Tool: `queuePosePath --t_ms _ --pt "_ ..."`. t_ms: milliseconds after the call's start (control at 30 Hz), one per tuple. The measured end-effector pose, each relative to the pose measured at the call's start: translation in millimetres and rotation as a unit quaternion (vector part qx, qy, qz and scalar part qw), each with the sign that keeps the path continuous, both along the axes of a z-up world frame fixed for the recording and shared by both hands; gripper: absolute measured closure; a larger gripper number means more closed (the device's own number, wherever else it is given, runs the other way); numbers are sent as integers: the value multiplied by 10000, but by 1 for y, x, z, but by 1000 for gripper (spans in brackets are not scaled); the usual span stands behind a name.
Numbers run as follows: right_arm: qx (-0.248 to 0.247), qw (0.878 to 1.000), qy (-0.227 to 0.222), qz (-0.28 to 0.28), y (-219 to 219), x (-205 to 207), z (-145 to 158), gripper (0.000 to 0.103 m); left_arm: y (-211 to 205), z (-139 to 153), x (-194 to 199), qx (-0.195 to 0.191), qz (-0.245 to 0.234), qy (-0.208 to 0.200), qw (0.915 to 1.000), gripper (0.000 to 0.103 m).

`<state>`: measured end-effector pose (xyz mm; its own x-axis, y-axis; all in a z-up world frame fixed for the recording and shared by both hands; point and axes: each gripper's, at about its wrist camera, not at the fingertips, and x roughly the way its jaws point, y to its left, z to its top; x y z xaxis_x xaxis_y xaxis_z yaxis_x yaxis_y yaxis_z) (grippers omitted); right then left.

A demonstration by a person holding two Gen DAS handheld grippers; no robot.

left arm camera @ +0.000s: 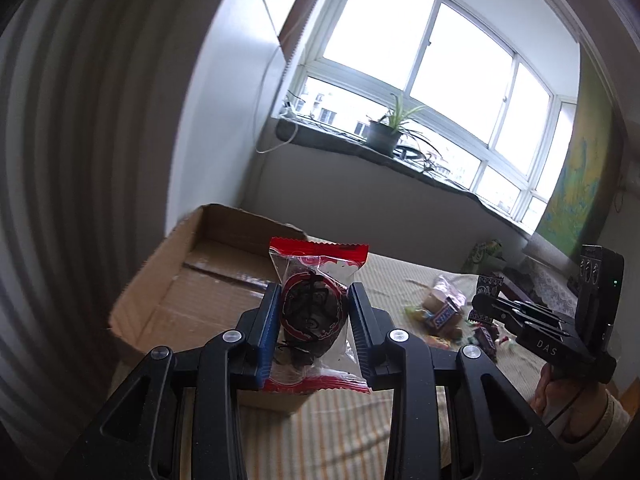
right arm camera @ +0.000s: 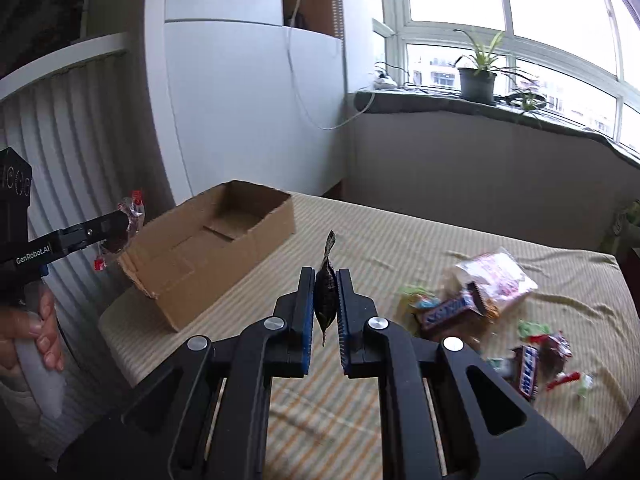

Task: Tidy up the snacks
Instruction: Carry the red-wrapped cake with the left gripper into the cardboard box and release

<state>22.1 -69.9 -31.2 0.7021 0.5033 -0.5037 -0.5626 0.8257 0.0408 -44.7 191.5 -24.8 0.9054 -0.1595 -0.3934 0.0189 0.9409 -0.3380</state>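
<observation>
left hand-held gripper (left arm camera: 314,312) clamps red-edged snack packet (left arm camera: 316,300) at frame centre, raised over cardboard box (left arm camera: 192,280), likely for dropping in | right hand-held gripper (right arm camera: 325,300) pinches dark sachet (right arm camera: 326,292) edgewise above bed (right arm camera: 360,240); loose snacks (right arm camera: 480,300) lie lower right, unsorted

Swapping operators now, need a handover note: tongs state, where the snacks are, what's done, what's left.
Left tongs: shut on a red-and-clear wrapped snack, held near the cardboard box.
Right tongs: shut on a small dark packet, above the striped bedcover.
Box: open; no snacks visible in the part of it that shows.
Loose pile on the bedcover: Snickers bar, pink-and-white bag, more small candies.
Left: drop both held items into the box, then clear the pile.
</observation>
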Motion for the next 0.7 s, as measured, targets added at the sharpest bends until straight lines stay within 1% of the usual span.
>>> queuePosePath --t_ms 133,267,467,567,600,633,667,700 --pt "-2 9983 39 577 59 6 0 92 27 -6 -2 -42 292 53 9996 71" --pt "-12 9947 -35 1028 110 12 3 92 37 -12 7 -87 371 121 9992 71" --pt "-32 9910 -62 1338 157 32 5 92 49 -27 27 -204 334 271 9989 71" --pt "-93 9890 71 1477 173 46 -3 92 53 -35 37 -230 388 438 9980 69" --pt "-159 9881 181 1522 179 51 -8 92 54 -38 38 -244 430 511 9975 65" --pt "-207 9881 232 1509 184 55 -14 91 56 -40 38 -265 482 551 9970 57" --pt "-213 9886 267 1463 185 58 -19 87 57 -41 37 -279 548 569 9965 53" --pt "-209 9892 319 1417 184 61 -23 77 58 -42 35 -283 612 574 9961 45"
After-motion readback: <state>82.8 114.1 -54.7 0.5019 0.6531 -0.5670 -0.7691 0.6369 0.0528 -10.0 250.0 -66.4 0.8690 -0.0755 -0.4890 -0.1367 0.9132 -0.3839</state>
